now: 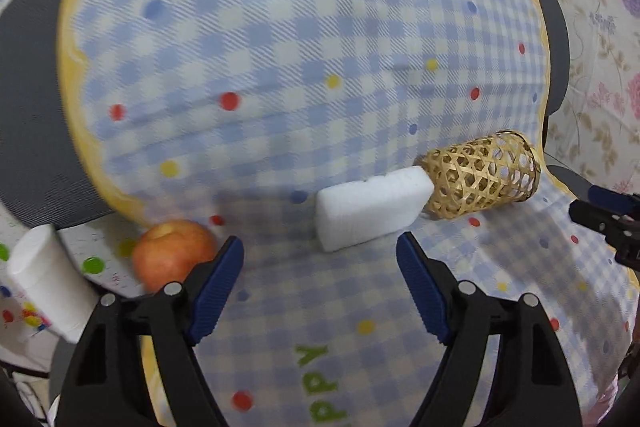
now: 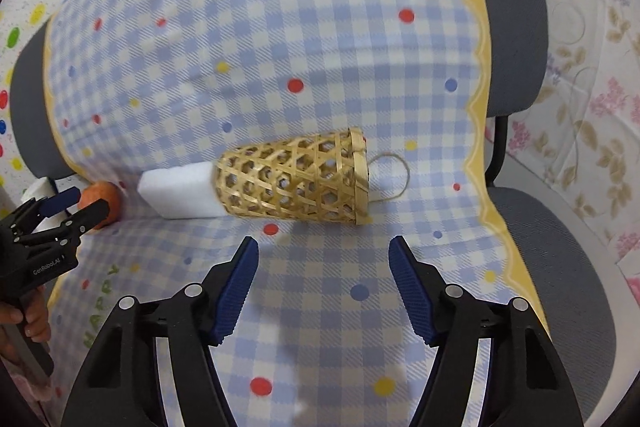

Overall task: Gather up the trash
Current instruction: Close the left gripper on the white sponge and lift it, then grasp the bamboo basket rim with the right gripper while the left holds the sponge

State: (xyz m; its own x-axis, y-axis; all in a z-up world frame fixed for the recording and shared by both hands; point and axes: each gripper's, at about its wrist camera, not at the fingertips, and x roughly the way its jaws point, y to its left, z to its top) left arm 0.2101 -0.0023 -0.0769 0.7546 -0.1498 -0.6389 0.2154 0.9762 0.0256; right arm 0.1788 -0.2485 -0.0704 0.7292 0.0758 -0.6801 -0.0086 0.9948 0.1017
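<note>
Both grippers hang over a blue-and-white checked cloth (image 2: 340,39) with coloured dots, draped over dark grey chair seats (image 2: 516,27). The left gripper (image 1: 320,255) stands wide open with nothing between its jaws; the white foam block (image 1: 370,211) lies just beyond its tips, untouched. The right gripper (image 2: 323,255) is open too, its jaws empty, and aimed at the woven bamboo basket (image 2: 296,181), which lies on its side on the cloth.

The foam block's far end touches the basket's narrow end; from the right wrist view the basket covers that end, so whether the block merely butts against it or goes in cannot be told. A thin twine loop (image 2: 394,171) shows behind the basket's rim.

At the cloth's edge sits an apple (image 1: 174,253), partly hidden by the left gripper's finger (image 1: 218,283). Beside it a second white piece (image 1: 50,281) is cut by the frame and blurred; its shape is hard to read. A hand (image 2: 28,323) holding the left gripper's handle shows only in part.
</note>
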